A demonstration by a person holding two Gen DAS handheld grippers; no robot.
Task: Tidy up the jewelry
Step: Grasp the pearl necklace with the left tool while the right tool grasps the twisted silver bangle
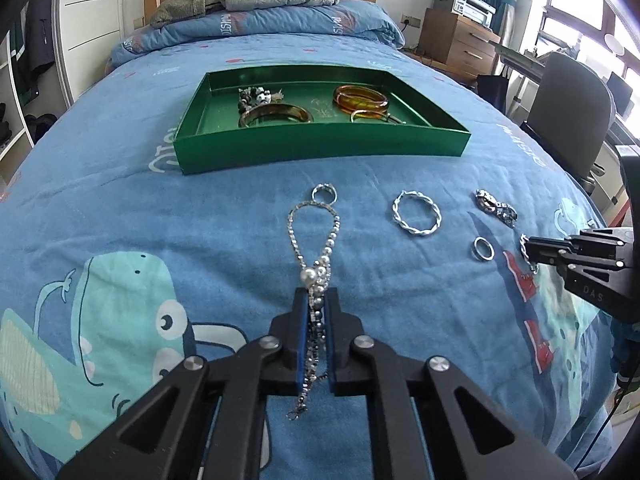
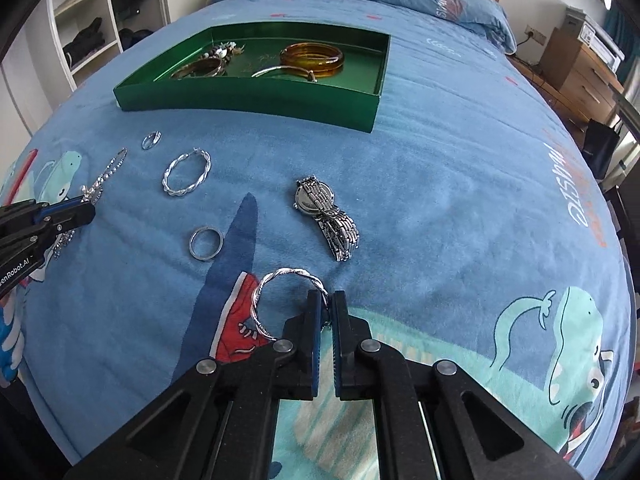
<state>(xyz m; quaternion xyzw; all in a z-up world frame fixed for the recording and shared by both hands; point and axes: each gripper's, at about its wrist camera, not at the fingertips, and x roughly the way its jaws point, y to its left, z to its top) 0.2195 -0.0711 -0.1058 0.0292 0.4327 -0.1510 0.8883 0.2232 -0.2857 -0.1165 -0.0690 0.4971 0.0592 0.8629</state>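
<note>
Left wrist view: the left claw [image 1: 317,300] is pinched together on the doubled strands of a silver chain-and-pearl necklace [image 1: 316,236], whose loop lies stretched across the blue cartoon-print bedspread [image 1: 160,216] toward the shallow green metallic tray [image 1: 320,142] that already holds amber bangles [image 1: 361,99] and beads. In the right wrist view the right claw [image 2: 327,300] is clamped on the rim of a twisted silver hoop [image 2: 280,300] lying over a red printed shoe. To do this step well, I judge each lift should go straight up until the piece hangs clear, since the necklace's trailing tail could snag the fabric or drag the small silver ring [image 1: 325,194] at its far end. The silver link-band watch [image 2: 328,216], a plain silver band [image 2: 206,243] and a second twisted hoop [image 2: 187,174] lie untouched between.
</note>
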